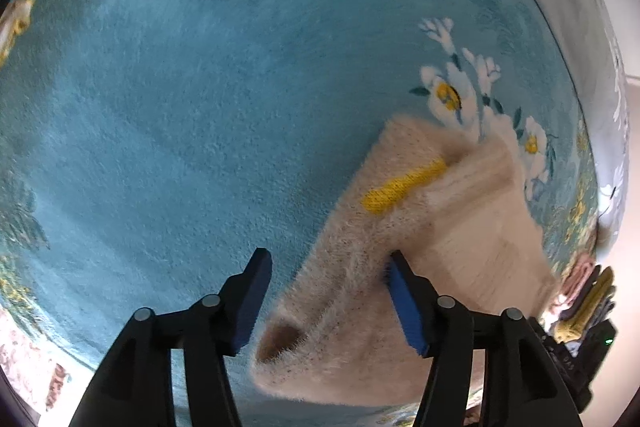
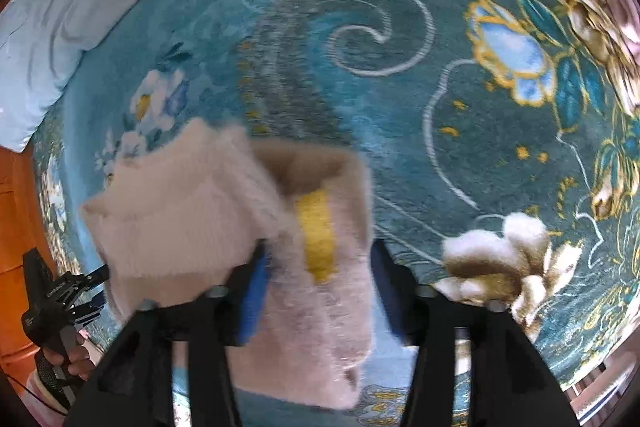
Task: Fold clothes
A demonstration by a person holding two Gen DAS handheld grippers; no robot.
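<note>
Sweater [image 1: 420, 227]: fuzzy, cream, yellow-marked, lying folded on teal blanket [image 1: 180, 87].
Left gripper [image 1: 326, 301]: jaws spreading, pinching nothing.
Right gripper [image 2: 320, 291]: jaws spreading over sweater, not pinching.

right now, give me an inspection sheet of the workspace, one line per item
surface: teal floral blanket, flat.
job's things: fuzzy cream garment with yellow patch, folded and lying on the blanket.
clutter: stack of folded clothes at the edge.
grippers: left gripper open over the garment's corner; right gripper open, garment between its fingers.
cables: thin dark cable by the hand.
surroundings: pale blue pillow, orange wood.
</note>
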